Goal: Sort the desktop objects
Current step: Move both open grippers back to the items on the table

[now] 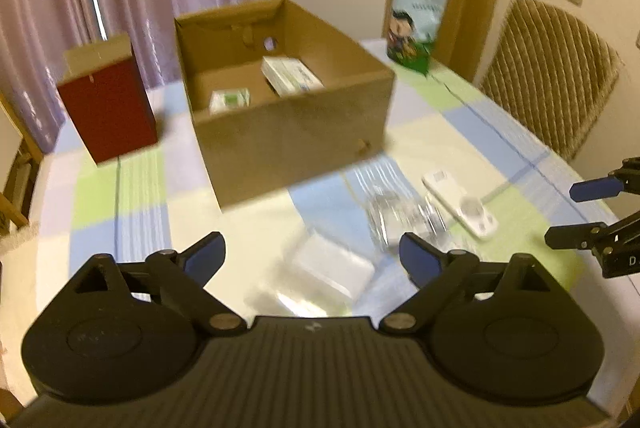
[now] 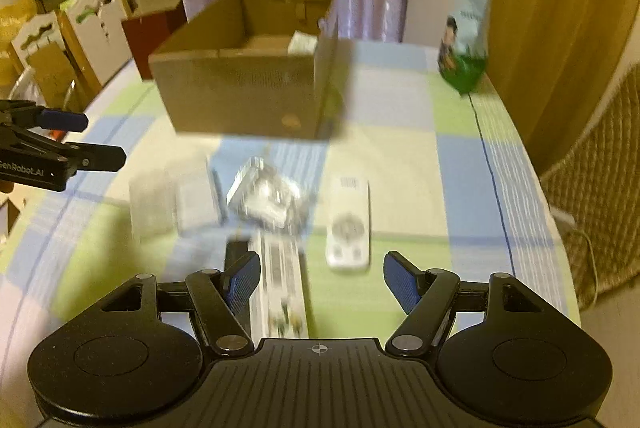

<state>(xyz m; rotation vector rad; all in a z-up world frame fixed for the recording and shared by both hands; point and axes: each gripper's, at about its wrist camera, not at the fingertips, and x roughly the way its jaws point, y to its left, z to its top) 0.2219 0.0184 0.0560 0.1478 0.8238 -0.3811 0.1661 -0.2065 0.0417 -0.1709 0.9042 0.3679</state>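
Left wrist view
- Left tongs [image 1: 312, 252]: spread wide, holding nothing, hovering above the counter [image 1: 256, 220].
- Flat clear case [image 1: 332, 270]: just ahead at 12 o'clock, between the open tips, lying on the counter; blurred, so long axis hard to tell.
- Crumpled clear wrap [image 1: 394, 218]: at about 1 o'clock, just past the right tip.
- White remote [image 1: 460, 204]: at 2 o'clock, long axis running from 11 toward 5 o'clock.
- Cardboard box [image 1: 288, 132]: at 12 o'clock beyond the loose things, open top, two small cartons inside.
- Right tongs [image 1: 560, 214]: at the frame edge at 3 o'clock, apart and empty.

Right wrist view
- Right tongs [image 2: 320, 282]: wide open, gripping nothing.
- Long white strip pack [image 2: 280, 284]: directly below at 11 to 12 o'clock, beside the left tip, long axis along 12 to 6 o'clock.
- White remote [image 2: 348, 224]: just ahead at 12 o'clock, long axis 12 to 6 o'clock, in line with the gap.
- Left tongs [image 2: 104, 140]: at 9 o'clock, apart.

Judgement
- Nearer arm: right for the remote and strip pack, left for the clear case.
- Drop place: likely the cardboard box, beyond the loose things from both tongs.
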